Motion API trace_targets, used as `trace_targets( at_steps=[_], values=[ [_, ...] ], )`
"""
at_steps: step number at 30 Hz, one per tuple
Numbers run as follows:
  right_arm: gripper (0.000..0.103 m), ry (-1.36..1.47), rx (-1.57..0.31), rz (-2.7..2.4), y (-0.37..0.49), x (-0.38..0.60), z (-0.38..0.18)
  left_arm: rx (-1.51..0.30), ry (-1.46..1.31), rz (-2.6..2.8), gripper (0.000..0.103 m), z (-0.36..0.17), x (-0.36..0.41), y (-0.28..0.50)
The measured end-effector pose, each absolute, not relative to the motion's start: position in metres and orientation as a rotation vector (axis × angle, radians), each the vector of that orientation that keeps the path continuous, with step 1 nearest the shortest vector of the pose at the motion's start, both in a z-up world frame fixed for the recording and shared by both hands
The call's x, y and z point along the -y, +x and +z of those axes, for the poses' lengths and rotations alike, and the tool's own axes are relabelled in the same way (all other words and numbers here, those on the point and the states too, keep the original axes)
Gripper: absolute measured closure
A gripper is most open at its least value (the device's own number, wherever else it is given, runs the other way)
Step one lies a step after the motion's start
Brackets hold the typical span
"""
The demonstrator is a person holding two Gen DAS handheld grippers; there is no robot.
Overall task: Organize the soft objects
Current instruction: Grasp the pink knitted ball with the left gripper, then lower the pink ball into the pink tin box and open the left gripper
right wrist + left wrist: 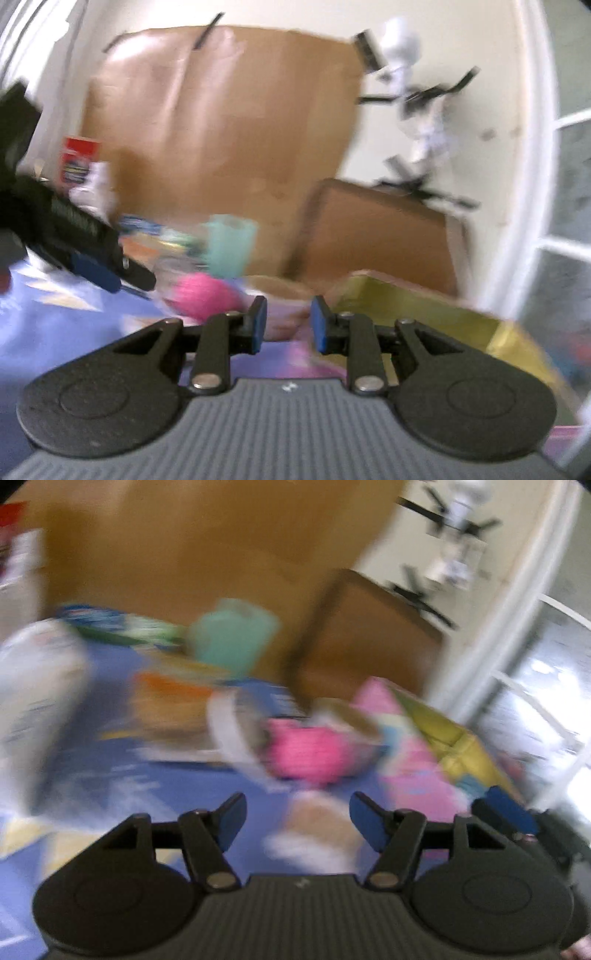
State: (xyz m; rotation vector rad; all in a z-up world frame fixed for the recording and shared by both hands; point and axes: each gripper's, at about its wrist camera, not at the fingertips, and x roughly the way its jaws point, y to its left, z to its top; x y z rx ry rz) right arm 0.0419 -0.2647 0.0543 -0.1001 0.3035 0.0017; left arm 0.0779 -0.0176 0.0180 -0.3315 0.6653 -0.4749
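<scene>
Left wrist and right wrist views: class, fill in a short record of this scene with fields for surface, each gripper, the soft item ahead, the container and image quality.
surface: blue mat
left gripper: open, nothing between its fingers
right gripper: open, empty
soft item ahead: pink soft object, on the mat
container: pink box with yellow-green lining, open
backdrop: brown cardboard
image quality: blurred, details uncertain

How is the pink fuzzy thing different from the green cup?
The pink fuzzy thing is bright pink and rounded, lying low; the green cup is pale teal, straight-sided and stands upright. The pink thing looks soft, the green cup stiff and see-through. The pink thing sits nearer both grippers, the cup farther back by the cardboard. Both rest above the blue mat; both are blurred.
</scene>
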Motion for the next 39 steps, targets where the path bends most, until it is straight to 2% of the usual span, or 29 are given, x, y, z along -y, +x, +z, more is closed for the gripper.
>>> trace_targets(
  at_steps=[3, 5, 7, 9, 12, 14, 19, 24, 27, 28, 29, 31, 35, 36, 37, 38, 39],
  values=[
    [0.063, -0.029, -0.361, 0.090, 0.076, 0.251, 0.055, -0.657, -0.382, -0.413, 0.036, -0.002, -0.016, 0.076],
    [0.052, -0.006, -0.393, 0.115, 0.090, 0.235, 0.053, -0.628, -0.424, -0.399, 0.038, -0.011, -0.030, 0.074],
    [0.049, 0.013, -0.431, 0.126, 0.117, 0.229, 0.050, -0.574, -0.479, -0.413, 0.030, -0.010, -0.040, 0.071],
    [0.049, 0.023, -0.488, 0.128, 0.142, 0.222, 0.042, -0.570, -0.474, -0.416, 0.030, -0.009, -0.039, 0.071],
    [0.065, 0.044, -0.536, 0.147, 0.150, 0.219, 0.034, -0.556, -0.456, -0.429, 0.029, -0.007, -0.037, 0.068],
    [0.087, 0.037, -0.507, 0.151, 0.130, 0.215, 0.042, -0.549, -0.461, -0.436, 0.029, -0.006, -0.036, 0.069],
    [0.087, -0.034, -0.368, 0.208, 0.040, 0.206, 0.062, -0.548, -0.488, -0.466, 0.026, -0.008, -0.040, 0.068],
    [0.086, -0.124, -0.408, 0.257, -0.026, 0.191, 0.039, -0.561, -0.440, -0.538, 0.026, -0.003, -0.026, 0.064],
    [0.080, -0.196, -0.454, 0.234, -0.037, 0.182, 0.022, -0.594, -0.429, -0.598, 0.026, 0.000, -0.013, 0.055],
    [0.070, -0.185, -0.465, 0.238, -0.038, 0.182, 0.019, -0.606, -0.427, -0.618, 0.026, 0.000, -0.008, 0.051],
    [0.052, -0.173, -0.475, 0.243, -0.038, 0.182, 0.018, -0.621, -0.419, -0.643, 0.026, 0.001, -0.003, 0.046],
    [0.036, -0.155, -0.481, 0.252, -0.035, 0.183, 0.016, -0.643, -0.383, -0.670, 0.026, 0.004, 0.007, 0.038],
    [0.035, -0.132, -0.516, 0.280, -0.028, 0.181, 0.014, -0.678, -0.349, -0.716, 0.031, 0.005, 0.021, 0.029],
    [0.035, -0.115, -0.523, 0.287, -0.025, 0.182, 0.015, -0.695, -0.343, -0.724, 0.037, 0.004, 0.026, 0.029],
    [0.037, -0.092, -0.534, 0.295, -0.021, 0.184, 0.015, -0.716, -0.332, -0.725, 0.045, 0.001, 0.031, 0.030],
    [0.040, -0.067, -0.546, 0.304, -0.017, 0.186, 0.015, -0.739, -0.322, -0.728, 0.047, -0.001, 0.037, 0.032],
    [0.050, -0.040, -0.555, 0.311, -0.012, 0.188, 0.014, -0.746, -0.321, -0.729, 0.047, -0.001, 0.041, 0.032]
  ],
)
